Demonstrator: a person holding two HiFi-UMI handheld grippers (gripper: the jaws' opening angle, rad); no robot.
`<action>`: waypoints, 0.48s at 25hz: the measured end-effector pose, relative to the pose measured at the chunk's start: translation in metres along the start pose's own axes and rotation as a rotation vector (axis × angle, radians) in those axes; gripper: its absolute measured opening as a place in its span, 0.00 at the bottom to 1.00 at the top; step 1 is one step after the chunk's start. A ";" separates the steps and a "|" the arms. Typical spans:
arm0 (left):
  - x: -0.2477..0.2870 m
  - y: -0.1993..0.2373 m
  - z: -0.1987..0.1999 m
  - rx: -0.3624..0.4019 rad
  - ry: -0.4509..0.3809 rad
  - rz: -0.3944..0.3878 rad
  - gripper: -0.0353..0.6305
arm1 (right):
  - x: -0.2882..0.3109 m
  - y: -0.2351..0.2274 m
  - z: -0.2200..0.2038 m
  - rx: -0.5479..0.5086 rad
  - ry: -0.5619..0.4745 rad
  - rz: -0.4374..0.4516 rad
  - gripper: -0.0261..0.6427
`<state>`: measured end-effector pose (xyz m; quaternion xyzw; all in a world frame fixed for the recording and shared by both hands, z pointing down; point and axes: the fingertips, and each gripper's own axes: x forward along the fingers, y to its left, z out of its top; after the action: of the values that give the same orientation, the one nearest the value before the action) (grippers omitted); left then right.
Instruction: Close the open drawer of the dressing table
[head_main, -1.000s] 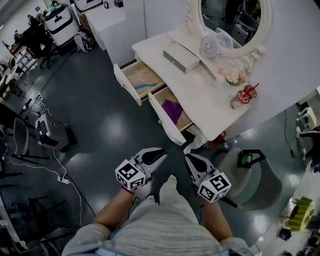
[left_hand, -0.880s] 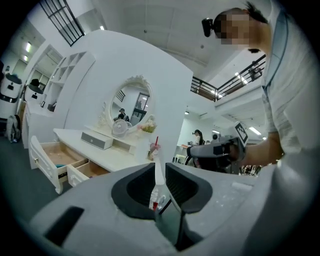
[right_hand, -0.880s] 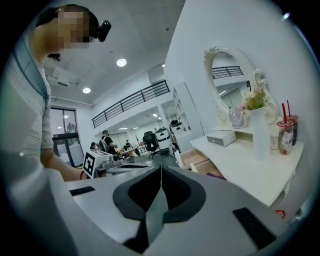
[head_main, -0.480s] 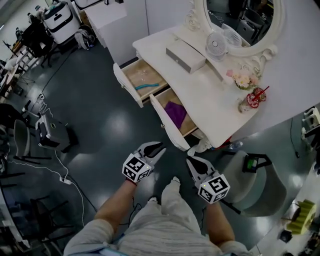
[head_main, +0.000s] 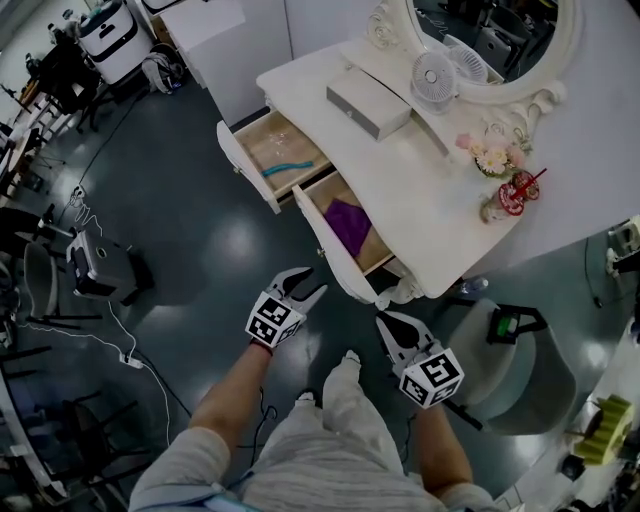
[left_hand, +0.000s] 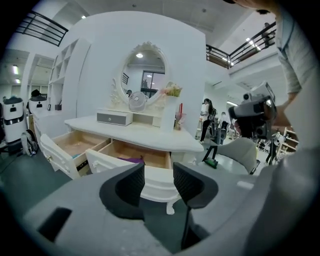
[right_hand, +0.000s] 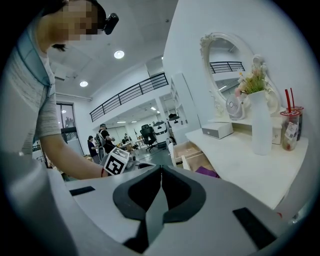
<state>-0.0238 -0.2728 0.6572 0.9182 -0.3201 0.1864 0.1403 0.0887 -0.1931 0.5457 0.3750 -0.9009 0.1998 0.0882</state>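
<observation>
The white dressing table (head_main: 430, 190) has two drawers pulled out. The far drawer (head_main: 272, 152) holds a teal item; the near drawer (head_main: 345, 232) holds a purple cloth (head_main: 348, 218). My left gripper (head_main: 306, 283) hangs over the floor just short of the near drawer's white front. Its jaws have just been opening and stand open with nothing between them. In the left gripper view both drawers (left_hand: 129, 152) lie straight ahead beyond the left gripper (left_hand: 158, 172). My right gripper (head_main: 386, 321) is shut and empty, below the table's near corner; its pads (right_hand: 161, 175) meet.
On the table top stand a grey box (head_main: 365, 100), a small fan (head_main: 435, 72), a flower vase (head_main: 492, 160) and a red cup (head_main: 518, 190) in front of an oval mirror. A grey chair (head_main: 515, 355) stands at right. A machine (head_main: 100, 265) and cables lie on the floor at left.
My left gripper has moved forward toward the near drawer and its jaws have spread apart. The right gripper has shifted only slightly and stays shut.
</observation>
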 end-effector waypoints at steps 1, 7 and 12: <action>0.004 0.003 -0.002 0.005 0.009 0.002 0.31 | 0.001 -0.001 -0.001 -0.001 0.002 0.003 0.06; 0.027 0.022 -0.013 0.033 0.074 0.013 0.32 | 0.003 -0.012 -0.004 0.005 0.013 0.005 0.06; 0.044 0.041 -0.028 0.070 0.138 0.051 0.32 | 0.003 -0.018 -0.006 0.003 0.015 0.008 0.06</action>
<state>-0.0251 -0.3166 0.7065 0.8991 -0.3263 0.2638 0.1248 0.0993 -0.2039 0.5576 0.3699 -0.9015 0.2044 0.0935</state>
